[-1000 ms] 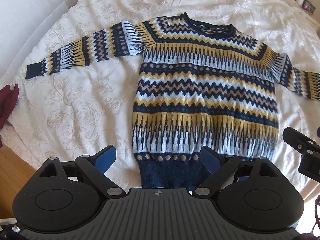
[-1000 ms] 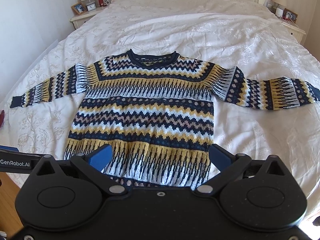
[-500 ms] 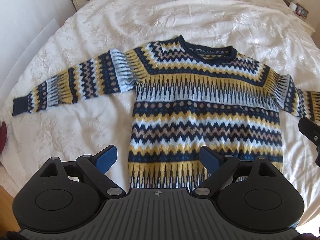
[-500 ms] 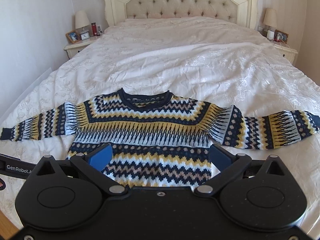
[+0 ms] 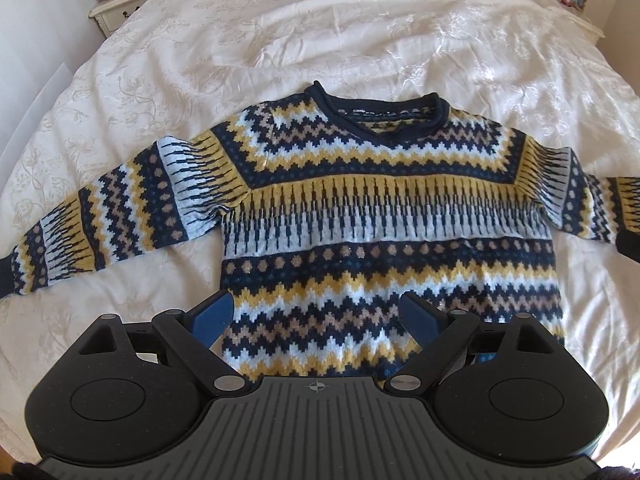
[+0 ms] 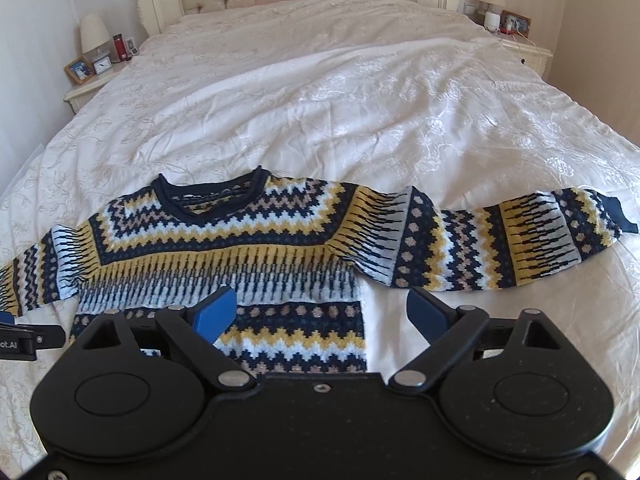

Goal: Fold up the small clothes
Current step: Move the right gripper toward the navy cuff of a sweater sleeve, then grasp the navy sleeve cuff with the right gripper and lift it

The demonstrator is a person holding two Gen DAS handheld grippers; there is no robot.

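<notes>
I see the sweater (image 5: 384, 216) lying flat, front up, on the bed (image 5: 320, 32): navy, yellow, white zigzag bands, both sleeves spread sideways, collar far from me.

My left matte black plastic claw (image 5: 316, 316) carried two blue-padded fingers (image 5: 212, 316) on black linkage arms with silver pivot screws, twin round housings and a ribbed grey plate marked with a small crosshair. My right black claw (image 6: 320, 310) looked alike, though its centre plate was smooth with one screw.
</notes>
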